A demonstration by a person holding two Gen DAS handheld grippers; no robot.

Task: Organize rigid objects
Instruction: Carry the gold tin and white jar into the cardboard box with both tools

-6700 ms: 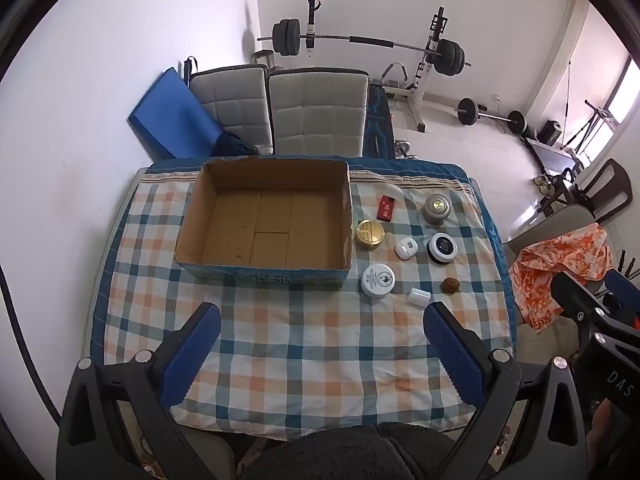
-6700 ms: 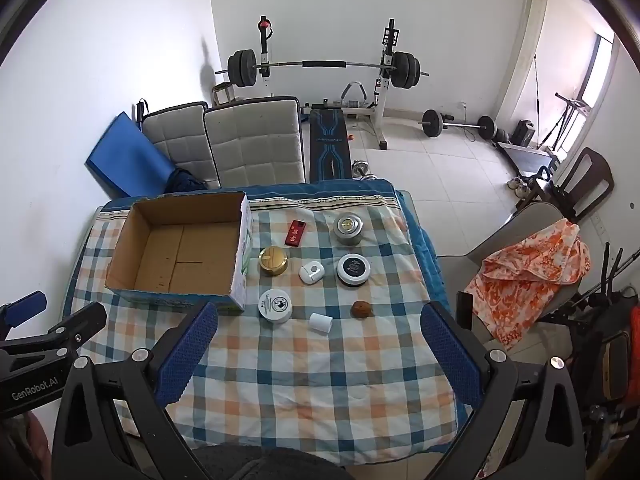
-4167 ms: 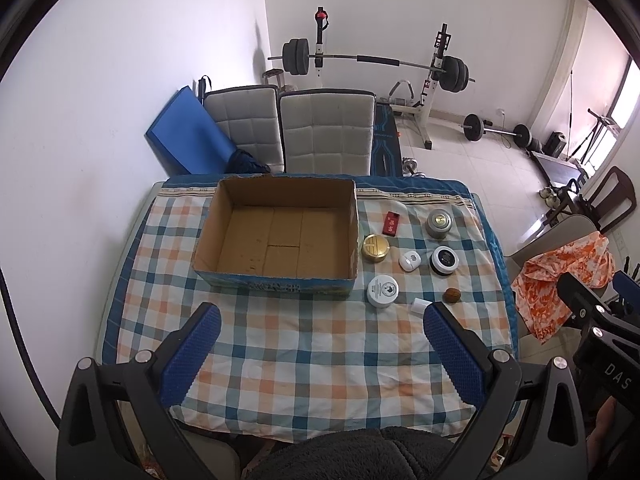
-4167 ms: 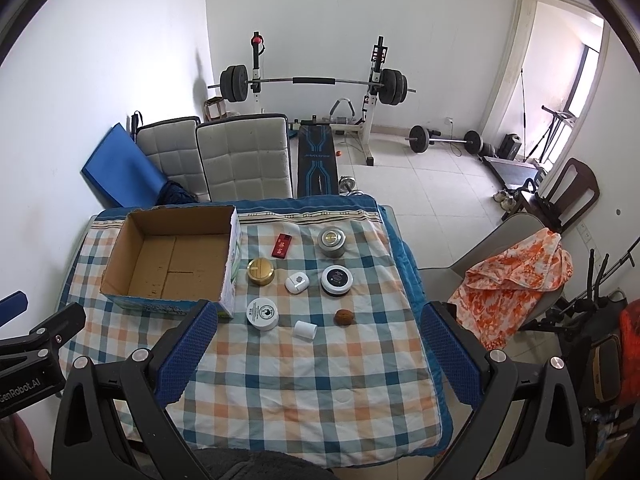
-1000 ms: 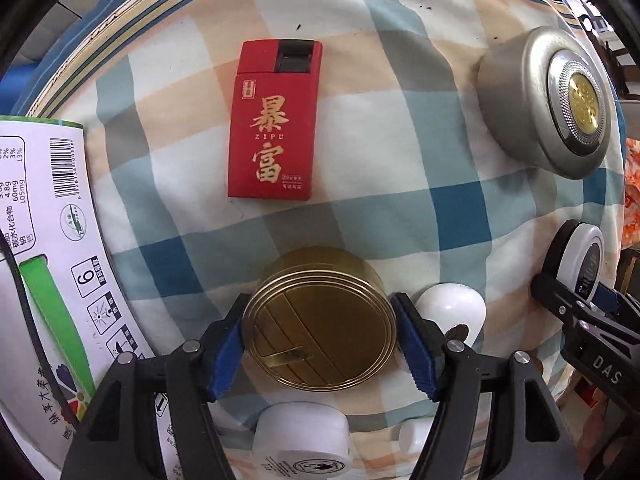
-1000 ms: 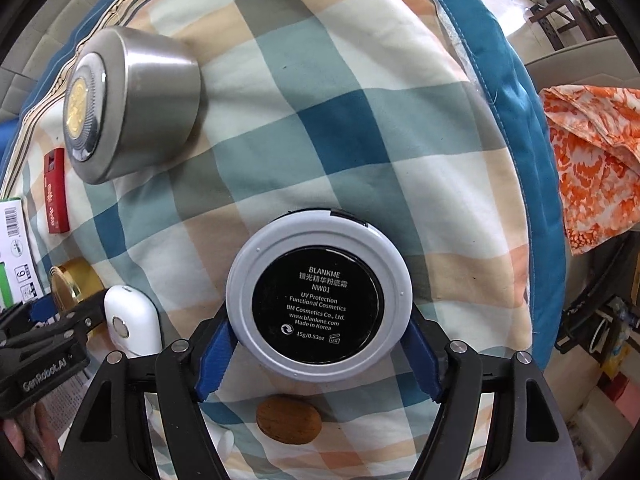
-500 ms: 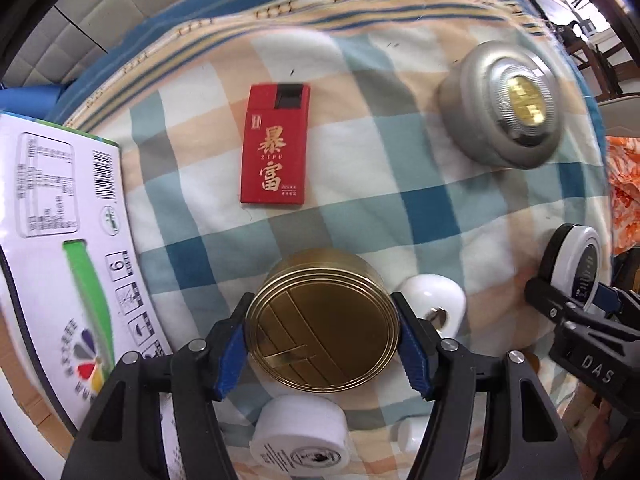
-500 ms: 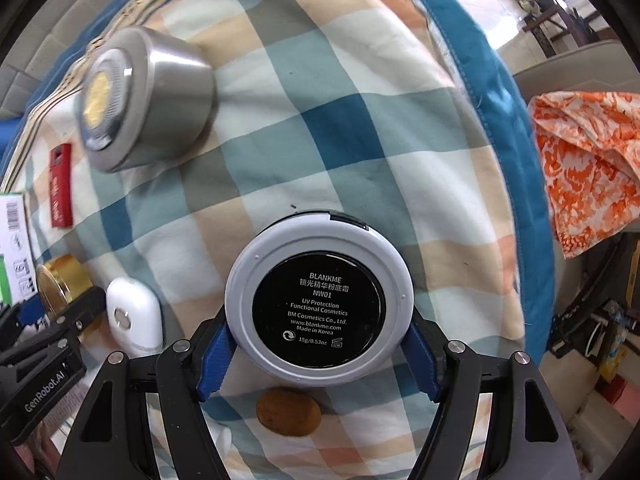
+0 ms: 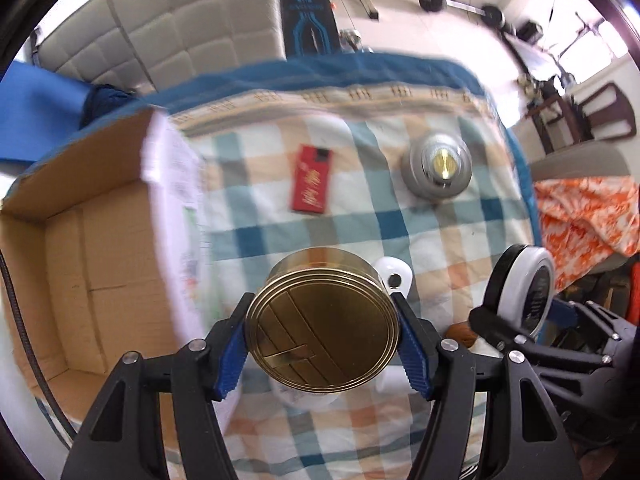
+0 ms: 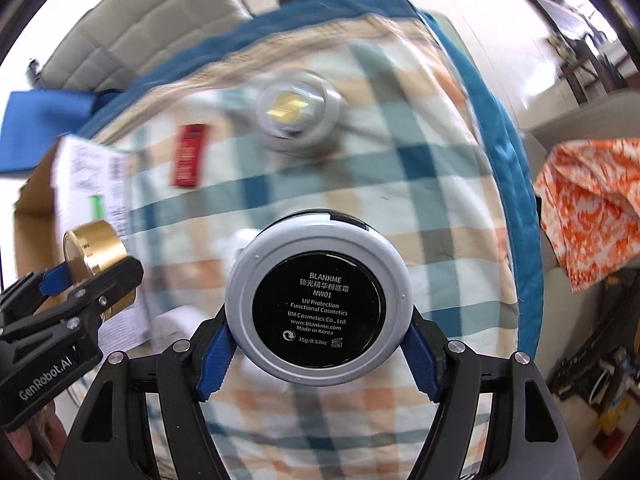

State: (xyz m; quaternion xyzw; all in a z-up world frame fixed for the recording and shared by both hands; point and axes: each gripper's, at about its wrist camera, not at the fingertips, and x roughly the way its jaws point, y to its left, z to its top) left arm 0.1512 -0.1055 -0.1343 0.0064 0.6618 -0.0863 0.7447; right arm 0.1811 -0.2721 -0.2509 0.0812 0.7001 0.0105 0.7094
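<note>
Left wrist view: gold tin (image 9: 322, 326), round and ridged, clamped in left gripper (image 9: 322, 344) above checked cloth (image 9: 360, 216), beside open box (image 9: 80, 264). Right wrist view: white-rimmed compact (image 10: 319, 306), black label, clamped in right gripper (image 10: 318, 356) over cloth, near blue edge (image 10: 516, 200).

Bright daylight enters from windows at the upper right of both views; the floor there is blown out to white. Fisheye distortion bends the edges, with dark corner vignetting. Motion blur smears the checked cloth (image 10: 420, 168) and silver tin (image 10: 298, 110), worse in the right wrist view. The gold tin (image 9: 322, 320) and compact (image 10: 318, 306) are sharp, with mild glare.
</note>
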